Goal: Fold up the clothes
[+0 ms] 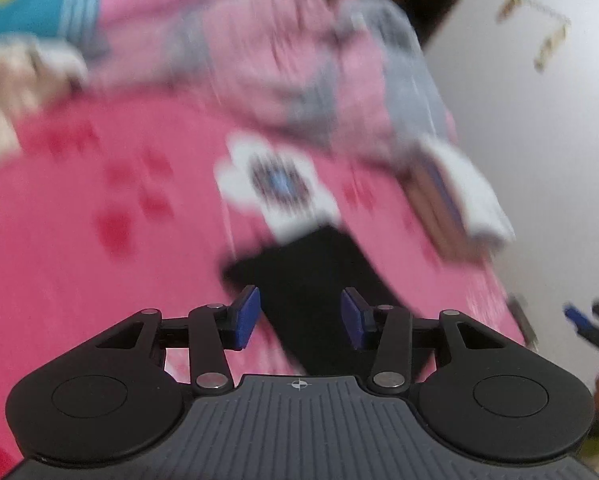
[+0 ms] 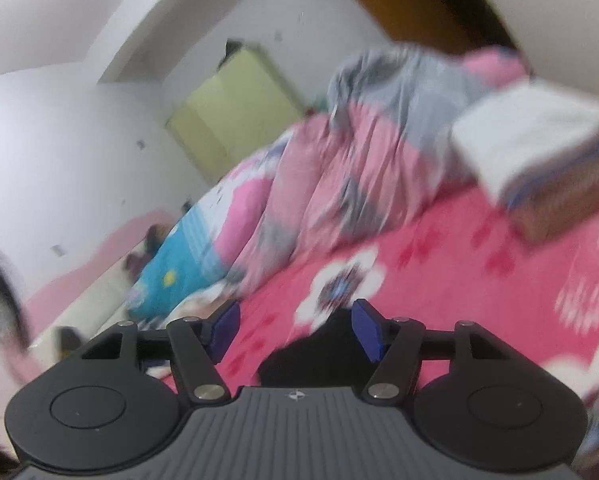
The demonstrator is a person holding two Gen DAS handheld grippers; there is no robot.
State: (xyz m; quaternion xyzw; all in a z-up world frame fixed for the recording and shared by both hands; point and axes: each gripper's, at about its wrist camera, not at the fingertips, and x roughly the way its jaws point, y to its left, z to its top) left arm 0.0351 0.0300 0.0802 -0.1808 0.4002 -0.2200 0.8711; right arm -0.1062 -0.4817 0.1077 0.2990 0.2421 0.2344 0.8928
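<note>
Both grippers, left [image 1: 299, 318] and right [image 2: 295, 330], spread and empty over black garment [image 1: 311, 280] on bedsheet [image 1: 99, 200]; blur risks mis-pinching sheet.

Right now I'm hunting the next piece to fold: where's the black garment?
Black garment lies on the pink bedspread, just ahead of the left gripper, below the white flower print.

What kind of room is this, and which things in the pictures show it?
Most likely a bedroom. A pink flowered bedsheet covers a wide surface, a crumpled pink and grey quilt lies on it, and a stack of folded clothes rests nearby.
</note>
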